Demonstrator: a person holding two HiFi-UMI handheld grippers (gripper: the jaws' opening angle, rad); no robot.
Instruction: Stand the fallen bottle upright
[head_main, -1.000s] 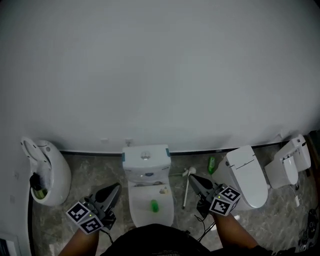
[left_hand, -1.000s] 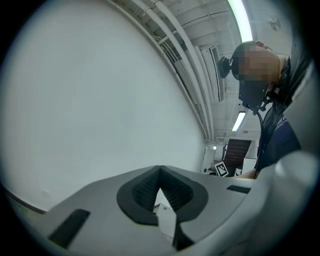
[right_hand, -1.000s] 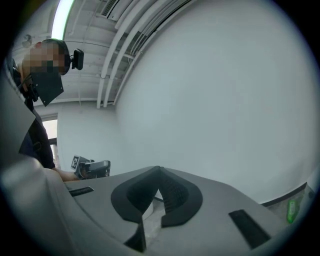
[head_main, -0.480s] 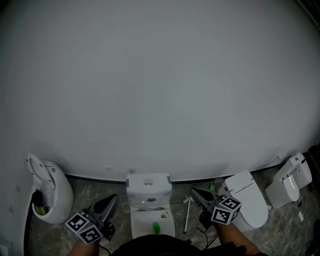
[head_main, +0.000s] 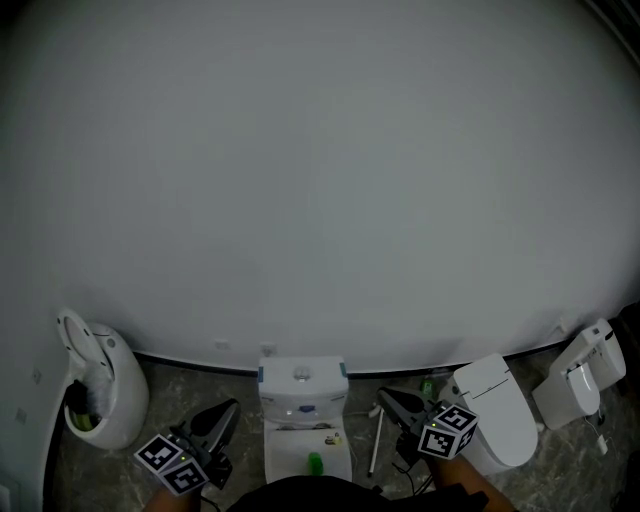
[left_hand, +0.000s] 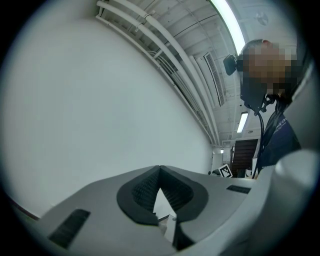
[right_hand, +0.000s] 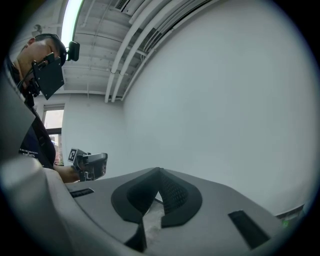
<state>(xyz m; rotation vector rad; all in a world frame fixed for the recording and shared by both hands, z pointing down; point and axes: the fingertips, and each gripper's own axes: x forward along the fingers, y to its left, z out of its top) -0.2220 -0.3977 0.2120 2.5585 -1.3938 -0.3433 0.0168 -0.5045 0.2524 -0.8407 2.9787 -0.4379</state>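
We hold left gripper (head_main: 228, 410) clenched and empty at seven o'clock, right gripper (head_main: 386, 398) clenched and empty at five, green bottle (head_main: 315, 462) lying on the middle toilet (head_main: 303, 385) lid at six, between them

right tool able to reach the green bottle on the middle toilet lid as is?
Probably yes. The green bottle lies exposed on the toilet lid, nothing between it and the right tool. But that tool is shut and aimed at the wall.

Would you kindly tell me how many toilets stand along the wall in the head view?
4: the far-left toilet, the middle toilet, the lidded toilet right of it, and the far-right toilet.
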